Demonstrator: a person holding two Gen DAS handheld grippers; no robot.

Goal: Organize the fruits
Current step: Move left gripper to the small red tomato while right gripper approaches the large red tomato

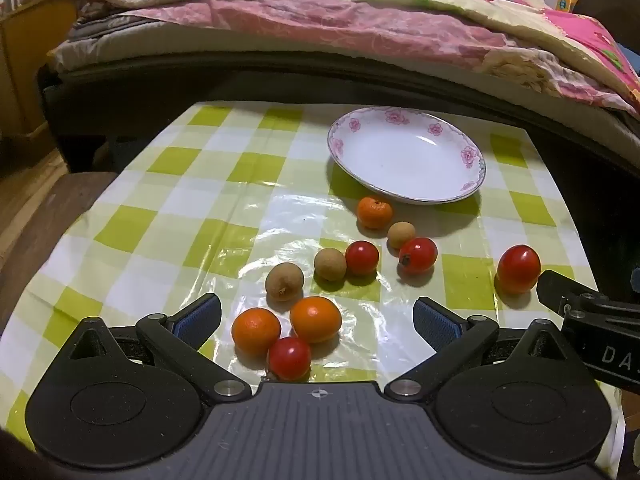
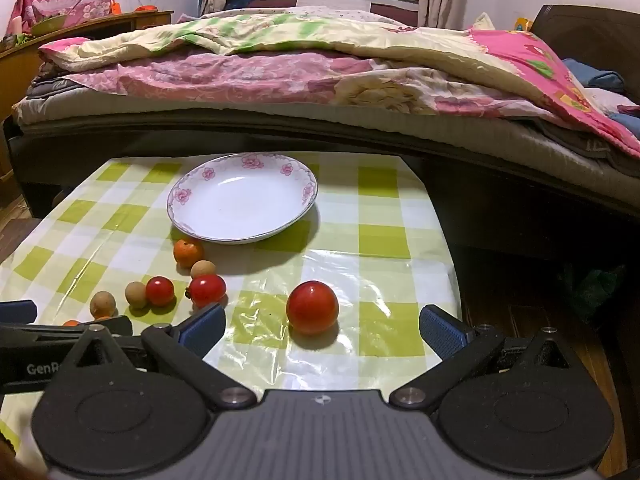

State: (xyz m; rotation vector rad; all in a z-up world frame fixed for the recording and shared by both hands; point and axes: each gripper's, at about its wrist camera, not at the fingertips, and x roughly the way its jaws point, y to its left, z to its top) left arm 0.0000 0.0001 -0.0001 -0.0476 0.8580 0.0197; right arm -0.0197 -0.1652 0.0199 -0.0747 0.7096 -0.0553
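Left wrist view: left gripper (image 1: pixel 316 316) jaws spread wide, gripping nothing, above two oranges (image 1: pixel 316 318) and a cherry tomato (image 1: pixel 289 358) lying on the checked tablecloth (image 1: pixel 160 208) well in front of the flowered plate (image 1: pixel 406 154); more small fruits lie nearer the plate's front rim. Right wrist view: right gripper (image 2: pixel 322 326) jaws equally wide apart, empty, with a lone tomato (image 2: pixel 313 307) between them, in front of the plate (image 2: pixel 242 202) and apart from it.

Right tongs (image 2: pixel 322 326) gape around a tomato (image 2: pixel 312 307).

Black tool (image 1: pixel 316 322) with blue ribbed pads (image 1: pixel 198 322).
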